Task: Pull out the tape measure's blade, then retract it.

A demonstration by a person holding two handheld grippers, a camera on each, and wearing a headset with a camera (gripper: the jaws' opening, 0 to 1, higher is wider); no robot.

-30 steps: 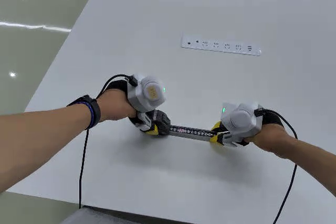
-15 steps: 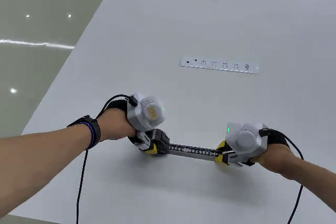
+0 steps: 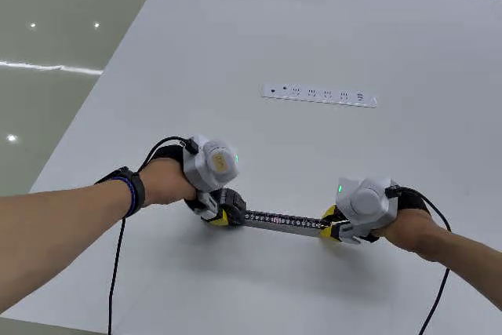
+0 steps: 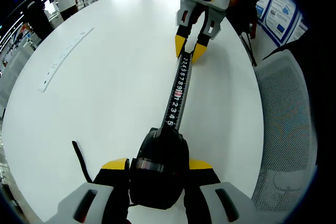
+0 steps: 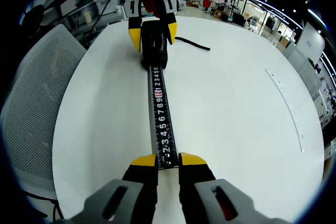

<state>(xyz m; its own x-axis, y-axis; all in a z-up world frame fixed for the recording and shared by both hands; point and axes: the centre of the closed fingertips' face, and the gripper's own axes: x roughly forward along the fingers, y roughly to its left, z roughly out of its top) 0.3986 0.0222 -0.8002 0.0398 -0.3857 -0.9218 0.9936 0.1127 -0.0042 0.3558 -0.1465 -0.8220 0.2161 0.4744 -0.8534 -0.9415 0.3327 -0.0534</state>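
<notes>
- Clamping the black case (image 4: 157, 169) of the one tape measure (image 3: 259, 217), my left gripper (image 3: 222, 214) has its two yellow-tipped jaws clenched on the case's rounded, rubbery-looking sides.
- My right gripper (image 5: 168, 160) pinches the free end of the blade (image 5: 160, 114), its own two yellow tips closed against the blade's edges.
- One blade: a thin, flat strip, dark-faced with white numerals and one red mark, stretched straight between my two grippers.
- The tape measure lies along the near edge of the desk (image 3: 314, 29). The case is toward the near left corner and the blade runs rightward, roughly parallel to that edge.
- The desk is one smooth, matte white slab.
- One narrow black strap (image 5: 191, 44) trails from the case, lying flat on the desk.
- One long, slim white power strip (image 3: 318, 95) lies well apart, toward the middle of the desk.
- One grey mesh-backed chair (image 4: 283, 129) stands just off the near edge.
- One dark wristband (image 3: 129, 186) circles the left wrist.
</notes>
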